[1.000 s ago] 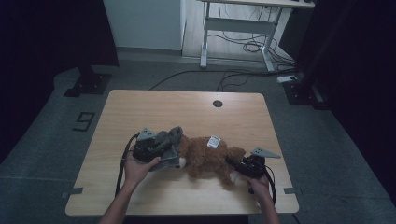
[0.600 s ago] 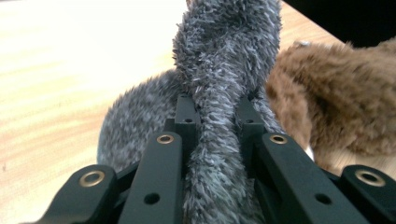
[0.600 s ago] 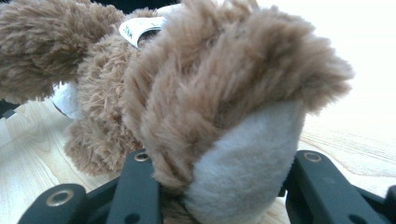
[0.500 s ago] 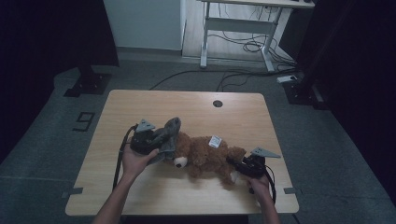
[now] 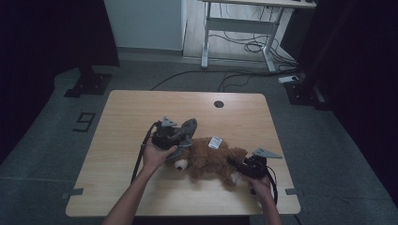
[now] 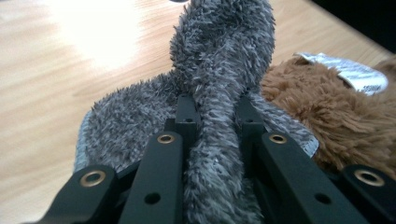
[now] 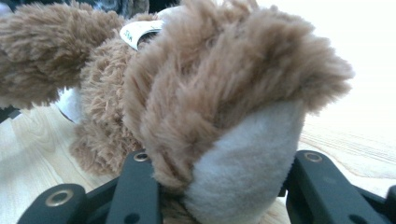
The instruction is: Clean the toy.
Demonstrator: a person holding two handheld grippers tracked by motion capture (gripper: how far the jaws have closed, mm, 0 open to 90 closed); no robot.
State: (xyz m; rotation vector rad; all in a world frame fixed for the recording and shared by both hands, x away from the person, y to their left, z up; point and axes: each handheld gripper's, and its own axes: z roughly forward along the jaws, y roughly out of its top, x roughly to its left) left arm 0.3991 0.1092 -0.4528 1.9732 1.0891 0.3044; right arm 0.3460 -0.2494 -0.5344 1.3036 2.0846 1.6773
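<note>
— So why is the teddy bear stretched out flat on the table like that, with a gripper at each end?

— It looks like a hold-and-pull arrangement. The bear lies on its side near the person's edge of the table, and each end is pinned so that one can work against the other.

— And the right gripper?

— It has a foot. In the right gripper view the pale sole sits squarely between the two black jaws, which press into the fur on either side, so they are clamped on that foot. I'd judge it serves as the anchor: it rests low, almost on the wood, to keep the bear from sliding.

— The left gripper is doing the active part, then?

— Probably. Its jaws are closed on a fold of grey fuzzy cloth, a narrow ridge of it squeezed between them and rising up past the tips. Beyond the tips and off to one side is the brown fur, with a white tag (the print is too blurred to read).

— Is the cloth on the bear or just beside it?

— It bunches against the head end, touching it. Whether it wraps the head like a garment I cannot tell. Pinching a ridge of it rather than the whole wad gives a firm bite for pulling.
</note>
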